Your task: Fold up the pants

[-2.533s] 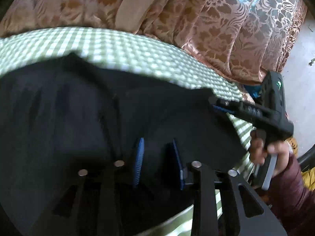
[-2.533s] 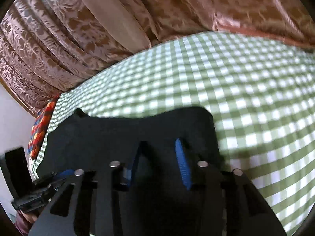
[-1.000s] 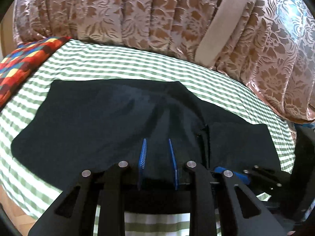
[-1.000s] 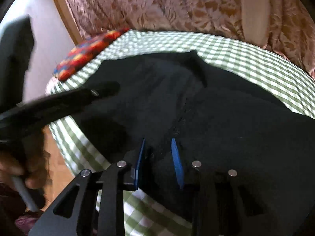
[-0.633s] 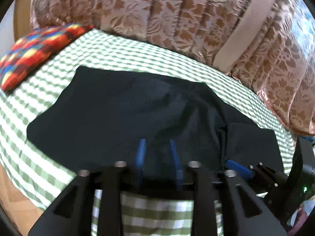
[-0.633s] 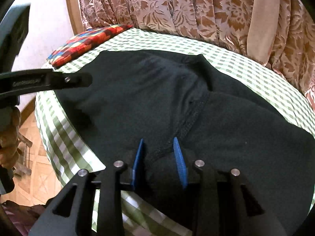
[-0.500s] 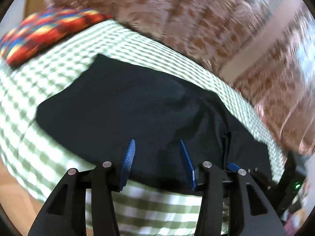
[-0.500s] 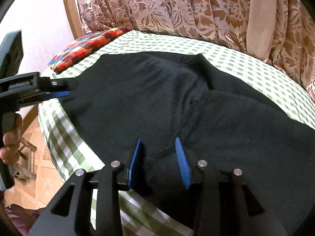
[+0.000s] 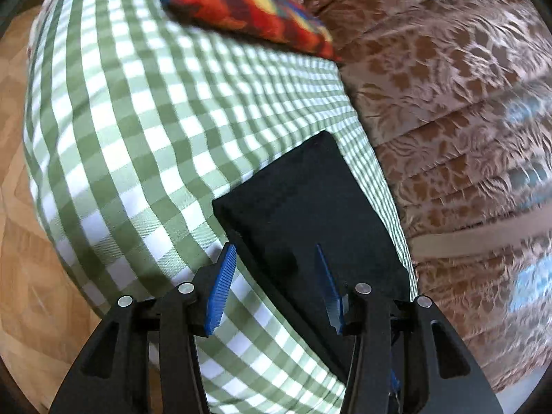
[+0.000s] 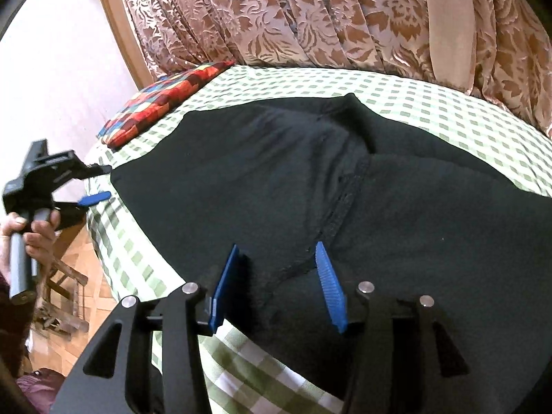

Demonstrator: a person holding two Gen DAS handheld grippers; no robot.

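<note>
Covering the bed, the green-and-white checked sheet [image 10: 448, 103] carries your black fabric pants [image 10: 276, 179], which lie spread flat across its middle with a stitched seam running down toward your right hand. Behind the bed hangs the brown floral curtain [image 10: 310, 17], and a multicoloured patchwork cushion [image 10: 162, 100] rests on the sheet's far left corner, apart from the pants. Your right gripper [image 10: 276, 283] sits over the near edge of the pants at the seam; its jaws have just been opening, and the cloth lies between the blue pads without being pinched. Your left gripper [image 9: 276, 283] points at one squared end of the pants, jaws released after just opening, one blue pad over the sheet, the other over the black cloth.
</note>
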